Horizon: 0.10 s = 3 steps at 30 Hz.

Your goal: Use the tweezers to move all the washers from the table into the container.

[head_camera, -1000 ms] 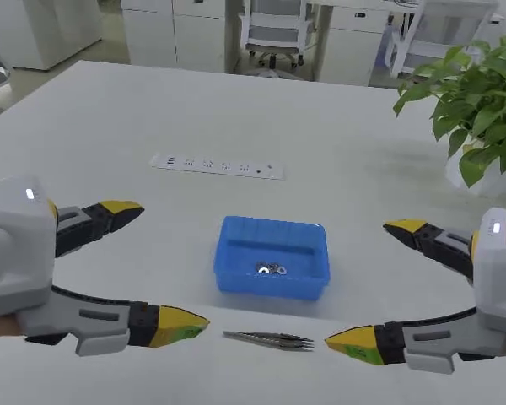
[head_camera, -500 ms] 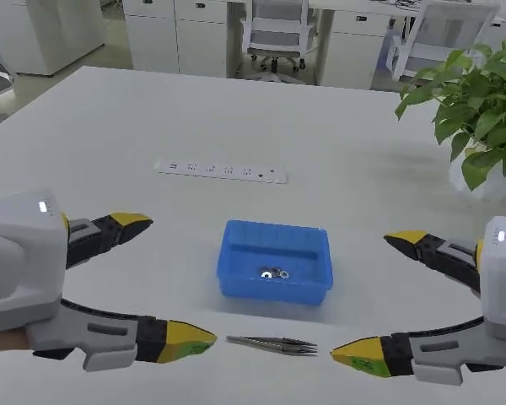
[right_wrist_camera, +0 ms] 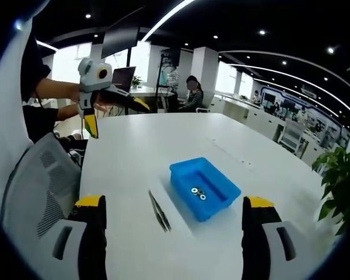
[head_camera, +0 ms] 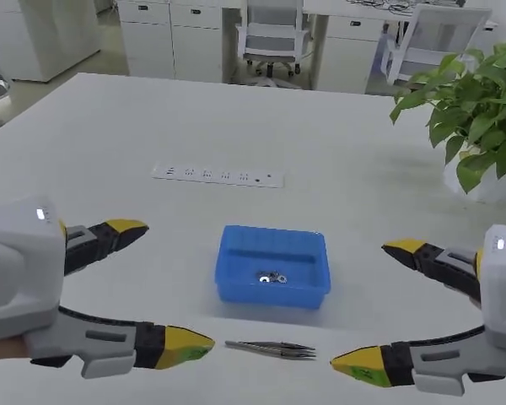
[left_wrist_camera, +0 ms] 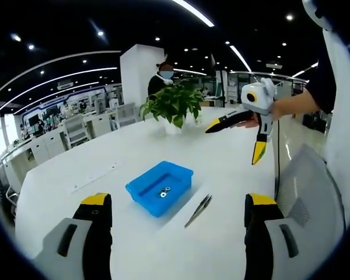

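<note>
1. The washers lie in a small cluster on the floor of the blue container, which sits mid-counter. I see none loose on the counter, so by my judgement the moving is all but done.
2. The tweezers lie flat on the counter just near of the container, apart from it and running left to right. Their right end looks split into two prongs.
3. To do this step well, I would scan the bare counter around the container, and along the power strip farther off, for any stray washer before calling it finished.
4. If one turns up, the tweezers should be taken by their middle with one pair of tongs. The grip should be gentle enough that the prongs can close on a washer's rim, and the washer should be let go low over the container so it does not bounce out.
5. The left tongs are spread wide and hold nothing. They hover left of the container, touching neither it nor the tweezers.
6. The right tongs are likewise spread wide and empty. They hover right of the container, with the near tip just beyond the tweezers' right end and clear of it.
</note>
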Motion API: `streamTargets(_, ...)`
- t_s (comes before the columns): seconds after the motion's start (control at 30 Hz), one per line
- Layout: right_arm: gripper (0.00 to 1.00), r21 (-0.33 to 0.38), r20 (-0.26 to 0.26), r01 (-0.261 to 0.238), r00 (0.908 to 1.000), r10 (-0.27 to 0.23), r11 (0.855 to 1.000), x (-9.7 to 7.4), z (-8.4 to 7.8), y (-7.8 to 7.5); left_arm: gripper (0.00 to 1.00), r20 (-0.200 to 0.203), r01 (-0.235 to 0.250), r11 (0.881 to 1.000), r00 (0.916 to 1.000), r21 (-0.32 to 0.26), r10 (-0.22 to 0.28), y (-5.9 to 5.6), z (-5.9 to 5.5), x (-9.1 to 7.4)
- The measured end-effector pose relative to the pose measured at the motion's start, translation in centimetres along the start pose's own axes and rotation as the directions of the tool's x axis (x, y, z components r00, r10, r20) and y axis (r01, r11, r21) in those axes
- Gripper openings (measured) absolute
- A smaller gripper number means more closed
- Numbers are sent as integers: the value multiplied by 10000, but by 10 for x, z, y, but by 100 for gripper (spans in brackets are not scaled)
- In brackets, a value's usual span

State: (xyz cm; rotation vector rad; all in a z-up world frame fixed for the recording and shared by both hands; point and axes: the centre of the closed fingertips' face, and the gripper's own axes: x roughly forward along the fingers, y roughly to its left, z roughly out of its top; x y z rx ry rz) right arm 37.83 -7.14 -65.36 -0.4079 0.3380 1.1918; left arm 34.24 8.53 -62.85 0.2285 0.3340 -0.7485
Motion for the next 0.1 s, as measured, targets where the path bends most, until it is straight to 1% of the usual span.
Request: streamTargets(0.1,97,26,-17,29,10000,-29,10000,-1,0,0,100,-74,11,10000,10000,30,-11,-1,-2,-1)
